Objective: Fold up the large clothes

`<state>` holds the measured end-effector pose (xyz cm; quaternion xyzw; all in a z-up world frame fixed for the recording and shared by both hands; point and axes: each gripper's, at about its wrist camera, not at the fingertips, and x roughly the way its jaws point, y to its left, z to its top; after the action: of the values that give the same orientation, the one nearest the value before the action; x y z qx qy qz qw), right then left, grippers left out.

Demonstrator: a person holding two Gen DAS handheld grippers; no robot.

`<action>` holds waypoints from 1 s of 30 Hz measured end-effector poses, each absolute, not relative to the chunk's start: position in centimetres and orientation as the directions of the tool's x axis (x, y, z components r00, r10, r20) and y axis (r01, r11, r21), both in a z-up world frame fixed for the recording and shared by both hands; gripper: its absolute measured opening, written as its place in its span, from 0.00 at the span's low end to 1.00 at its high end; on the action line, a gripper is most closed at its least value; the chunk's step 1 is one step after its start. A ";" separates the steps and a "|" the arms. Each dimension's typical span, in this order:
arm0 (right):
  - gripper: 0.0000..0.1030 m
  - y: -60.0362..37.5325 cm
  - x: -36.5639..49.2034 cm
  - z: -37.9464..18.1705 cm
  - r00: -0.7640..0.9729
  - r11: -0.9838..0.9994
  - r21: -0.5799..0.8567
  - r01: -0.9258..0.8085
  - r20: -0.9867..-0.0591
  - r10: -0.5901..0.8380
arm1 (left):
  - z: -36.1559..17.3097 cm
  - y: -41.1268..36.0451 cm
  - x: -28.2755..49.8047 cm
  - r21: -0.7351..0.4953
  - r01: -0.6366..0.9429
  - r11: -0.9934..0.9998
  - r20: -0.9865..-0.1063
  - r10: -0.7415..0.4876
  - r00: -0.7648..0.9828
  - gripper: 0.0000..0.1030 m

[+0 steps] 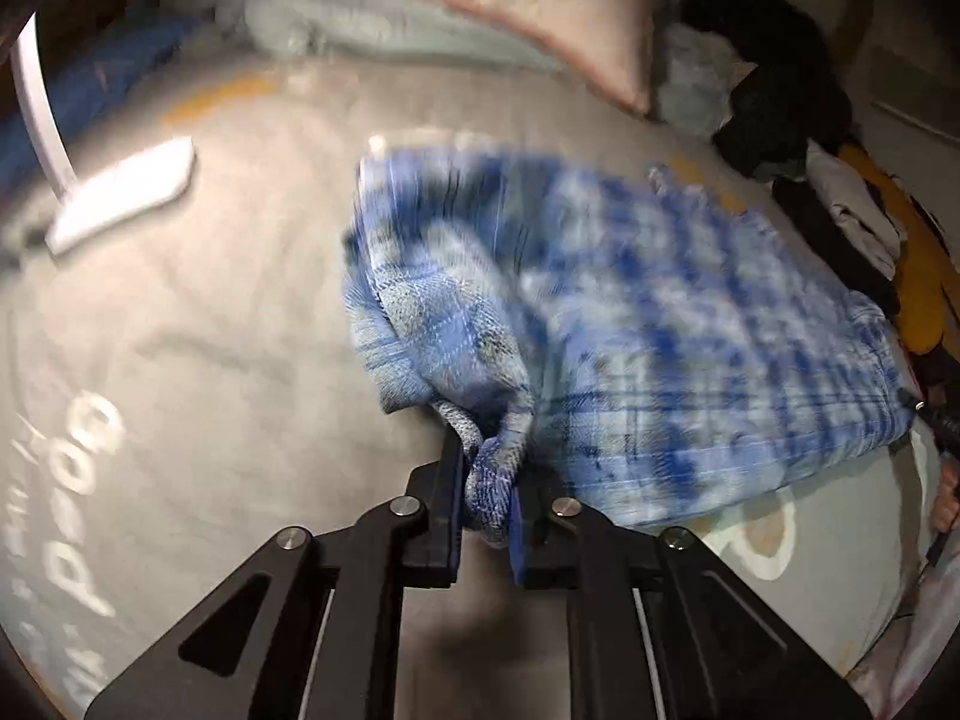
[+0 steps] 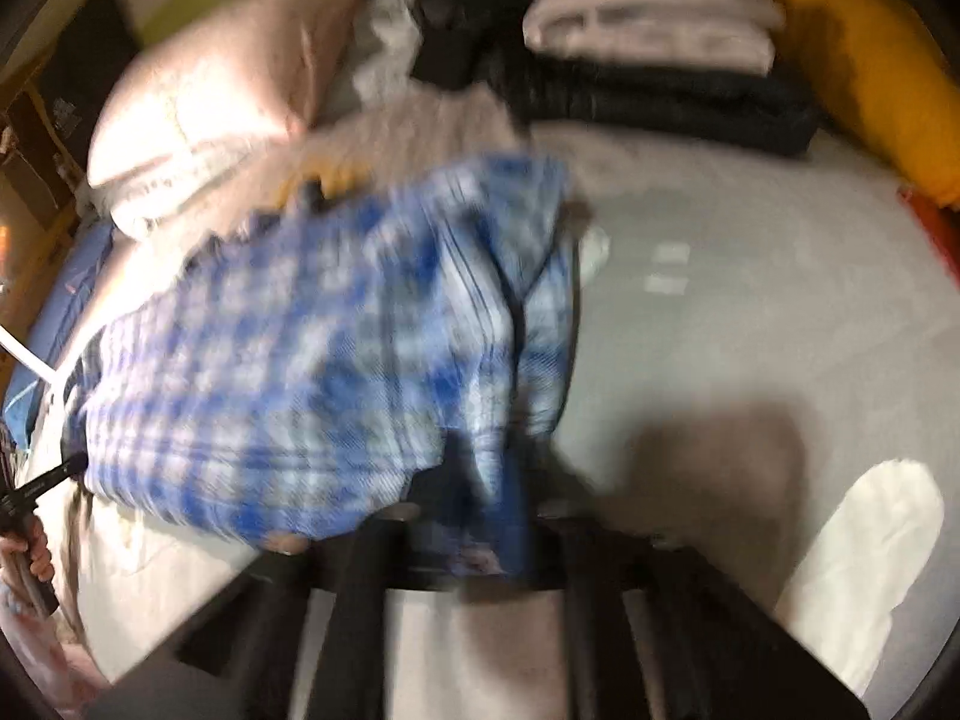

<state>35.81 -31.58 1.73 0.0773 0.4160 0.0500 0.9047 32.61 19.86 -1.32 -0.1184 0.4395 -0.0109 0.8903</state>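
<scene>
A blue and white plaid garment lies bunched on the grey bedsheet. In the left wrist view my left gripper is shut on a twisted corner of this cloth, which pokes out between the black fingers. In the blurred right wrist view the same plaid garment spreads to the left, and my right gripper is shut on a hanging fold of it. The other gripper and a hand show at the far left edge of that view.
A pink pillow and grey bedding lie at the head of the bed. Folded white and dark clothes and a yellow cushion sit at the far side. A white strap crosses the sheet on the left.
</scene>
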 end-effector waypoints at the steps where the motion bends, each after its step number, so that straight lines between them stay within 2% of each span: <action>1: 0.03 -31.4 35.2 2.6 0.675 0.987 0.159 -0.020 -0.726 0.130 | -0.4 19.8 32.1 -0.216 -0.078 0.973 -0.764 -0.118 0.634 0.10; 3: 0.00 -31.4 34.4 3.6 0.671 0.990 0.138 0.016 -0.736 0.092 | 1.2 19.8 31.2 -0.217 -0.075 0.973 -0.748 -0.117 0.653 0.10; 5: 0.00 -31.9 33.1 4.4 0.675 0.986 0.166 0.007 -0.728 0.118 | 1.7 20.0 30.5 -0.228 -0.069 0.971 -0.766 -0.135 0.628 0.10; 8: 0.00 -31.8 31.9 4.9 0.666 0.987 0.158 -0.012 -0.735 0.126 | 1.2 19.6 29.9 -0.145 -0.073 0.987 -0.775 -0.067 0.628 0.11; 9: 0.00 -31.6 31.7 4.9 0.672 0.988 0.153 -0.023 -0.729 0.128 | 0.9 19.2 29.8 -0.092 -0.077 0.993 -0.777 -0.023 0.629 0.17; 11: 0.01 -31.2 31.6 4.7 0.673 0.992 0.124 -0.033 -0.731 0.114 | 0.6 18.5 29.6 0.043 -0.105 0.994 -0.754 0.101 0.649 0.21; 13: 0.04 -31.1 31.5 4.6 0.687 0.996 0.091 -0.026 -0.722 0.084 | 0.8 18.2 29.0 0.092 -0.109 0.990 -0.724 0.141 0.675 0.40; 14: 0.11 -31.3 31.2 4.6 0.699 0.996 0.088 -0.020 -0.711 0.077 | 0.9 18.3 28.7 0.070 -0.100 0.993 -0.719 0.120 0.685 0.43; 15: 0.32 -31.7 31.0 4.7 0.708 0.995 0.095 -0.018 -0.702 0.079 | 1.2 18.3 28.3 0.041 -0.089 0.995 -0.717 0.092 0.691 0.43; 16: 0.46 -31.9 30.7 5.0 0.720 0.993 0.113 -0.019 -0.687 0.092 | 1.4 18.2 27.8 0.015 -0.081 0.997 -0.713 0.067 0.698 0.44; 17: 0.47 -32.0 30.6 5.2 0.723 0.992 0.128 -0.020 -0.683 0.103 | 1.6 18.0 27.5 0.001 -0.075 0.997 -0.708 0.054 0.704 0.45; 18: 0.47 -32.1 30.6 5.3 0.711 0.985 0.168 -0.029 -0.689 0.138 | 1.8 17.5 27.3 -0.009 -0.069 0.998 -0.703 0.043 0.710 0.51; 20: 0.54 -32.2 30.7 4.7 0.671 0.964 0.262 -0.038 -0.708 0.219 | 1.9 16.4 26.5 -0.053 -0.047 0.997 -0.701 -0.004 0.713 0.63; 21: 0.61 -32.3 30.8 4.0 0.639 0.944 0.328 -0.029 -0.720 0.270 | 1.7 16.0 26.2 -0.091 -0.038 0.995 -0.705 -0.037 0.709 0.68; 23: 0.61 -32.5 31.4 1.6 0.550 0.881 0.473 0.001 -0.736 0.394 | 1.0 15.1 26.2 -0.193 -0.015 0.981 -0.717 -0.131 0.684 0.69; 26: 0.61 -32.6 32.2 -1.4 0.509 0.836 0.541 0.089 -0.747 0.428 | -0.6 13.8 26.7 -0.279 0.008 0.960 -0.744 -0.222 0.630 0.69; 30: 0.64 -32.9 33.3 -2.9 0.573 0.819 0.557 0.134 -0.718 0.394 | -2.1 13.4 28.2 -0.245 -0.036 0.969 -0.765 -0.170 0.621 0.70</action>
<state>33.29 -32.90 -2.95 0.2903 0.4554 0.0776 0.8381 28.16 13.38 -2.09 -0.1191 0.4337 -0.0376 0.8923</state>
